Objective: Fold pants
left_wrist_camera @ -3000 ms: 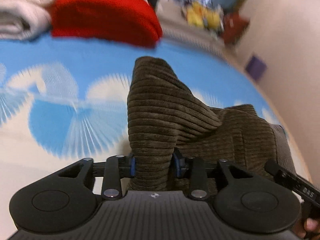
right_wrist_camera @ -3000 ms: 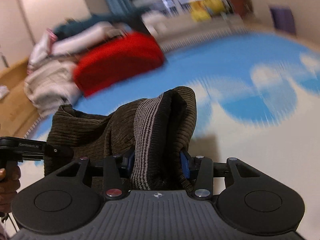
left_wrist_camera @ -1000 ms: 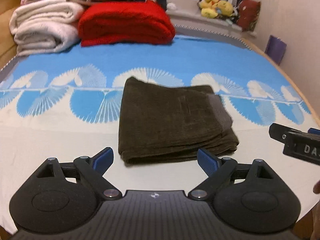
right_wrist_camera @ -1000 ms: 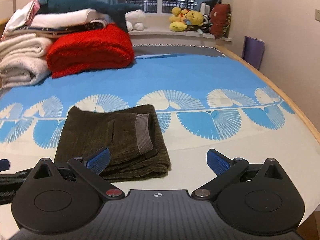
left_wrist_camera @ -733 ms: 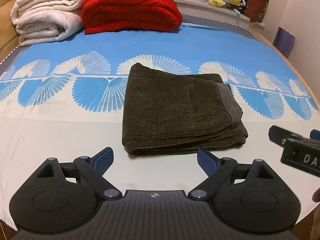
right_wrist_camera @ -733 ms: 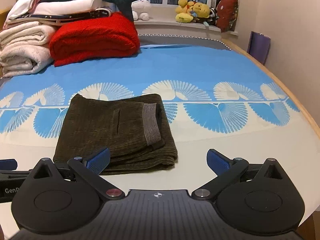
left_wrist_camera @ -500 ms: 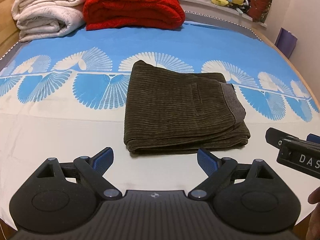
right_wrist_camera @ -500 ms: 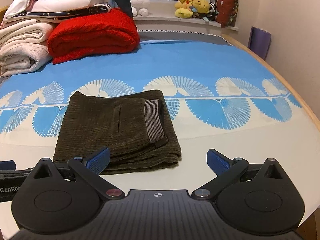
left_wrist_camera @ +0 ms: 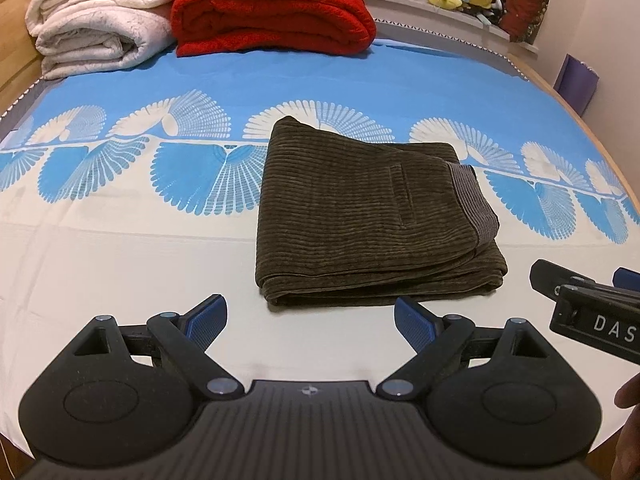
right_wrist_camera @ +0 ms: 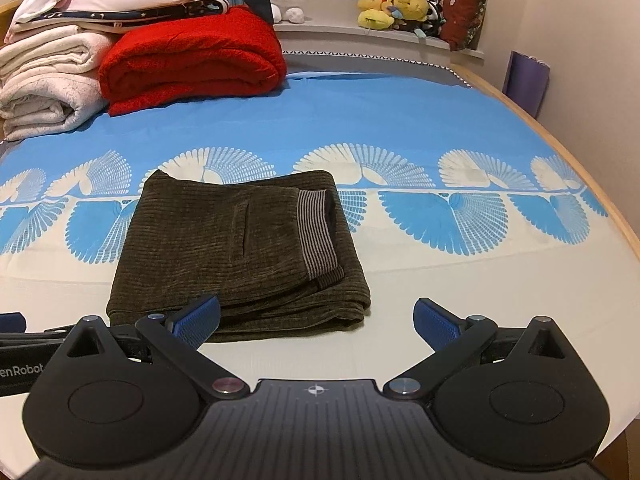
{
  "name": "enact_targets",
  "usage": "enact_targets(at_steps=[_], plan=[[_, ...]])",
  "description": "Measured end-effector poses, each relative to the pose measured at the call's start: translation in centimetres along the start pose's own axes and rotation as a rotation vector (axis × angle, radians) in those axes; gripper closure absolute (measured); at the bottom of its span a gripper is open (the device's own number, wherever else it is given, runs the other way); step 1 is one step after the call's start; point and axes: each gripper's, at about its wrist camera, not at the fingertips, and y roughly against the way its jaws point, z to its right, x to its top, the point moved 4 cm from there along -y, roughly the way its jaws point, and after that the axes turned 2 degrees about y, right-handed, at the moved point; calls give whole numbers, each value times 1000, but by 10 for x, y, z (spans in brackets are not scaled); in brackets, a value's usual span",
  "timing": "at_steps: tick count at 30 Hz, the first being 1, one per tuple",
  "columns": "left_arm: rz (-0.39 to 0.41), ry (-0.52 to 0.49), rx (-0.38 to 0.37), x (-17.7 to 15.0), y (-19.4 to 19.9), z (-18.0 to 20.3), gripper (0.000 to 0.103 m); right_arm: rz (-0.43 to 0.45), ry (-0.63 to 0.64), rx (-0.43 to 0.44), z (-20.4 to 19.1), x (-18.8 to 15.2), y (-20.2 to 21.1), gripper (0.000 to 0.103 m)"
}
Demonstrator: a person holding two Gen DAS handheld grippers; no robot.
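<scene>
Overhead-lit bedroom, blue fan-print bedspread (right_wrist_camera: 400, 120), folded pants (right_wrist_camera: 236, 248), red blanket (right_wrist_camera: 192, 60)

My finger pads (left_wrist_camera: 206, 322) are blue on black arms. Pants (left_wrist_camera: 368, 216): dark olive-brown corduroy, grey striped waistband. Bedsheet (left_wrist_camera: 120, 240): blue and cream fan pattern; far left, red blanket (left_wrist_camera: 272, 8), white blanket (left_wrist_camera: 96, 20).

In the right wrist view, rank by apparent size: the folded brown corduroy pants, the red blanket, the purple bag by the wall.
1. Folded brown corduroy pants, though they are nearest the camera
2. Folded red blanket, close behind; order unsure
3. Purple bag, clearly smallest
</scene>
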Motion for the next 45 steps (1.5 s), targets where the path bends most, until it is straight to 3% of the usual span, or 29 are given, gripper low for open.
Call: enact_targets(at_steps=[45], plan=[[9, -36, -8, 0, -2, 8, 9, -16, 28, -1, -2, -1, -3, 1]])
